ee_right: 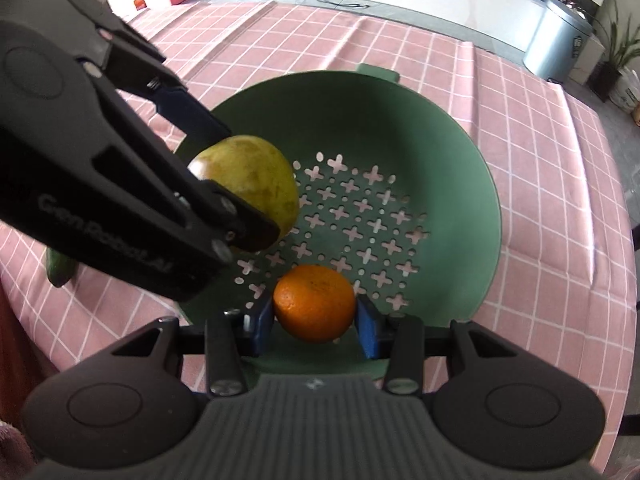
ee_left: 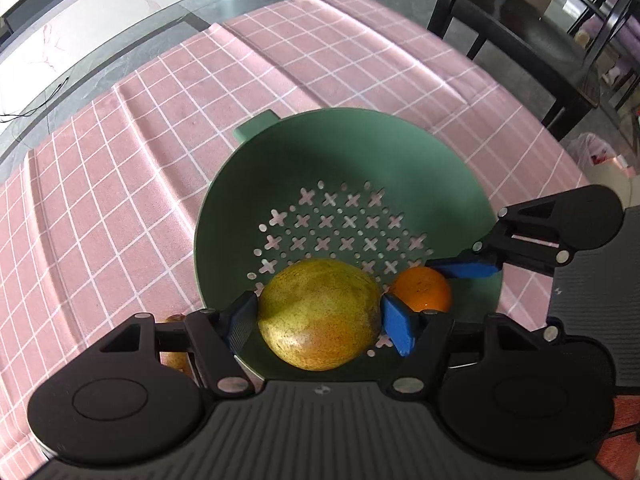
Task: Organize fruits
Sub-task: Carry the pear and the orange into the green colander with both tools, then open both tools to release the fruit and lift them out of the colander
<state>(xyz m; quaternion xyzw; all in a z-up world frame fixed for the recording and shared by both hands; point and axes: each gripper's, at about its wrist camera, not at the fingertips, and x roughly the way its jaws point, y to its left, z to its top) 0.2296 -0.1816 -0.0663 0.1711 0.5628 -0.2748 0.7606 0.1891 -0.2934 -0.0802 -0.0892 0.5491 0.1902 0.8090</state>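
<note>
Because both fruits belong in the green colander (ee_left: 280, 168), you hold your left gripper (ee_left: 320, 320), jaws pinching the pear (ee_left: 320, 316), and your right gripper (ee_right: 316, 318), jaws pinching the orange (ee_right: 314, 302), over its near side.

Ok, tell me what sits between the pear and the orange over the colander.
One blue pad of the left gripper, in the left wrist view, pressed on the pear and facing the orange. Below them, the colander floor is bare.
</note>
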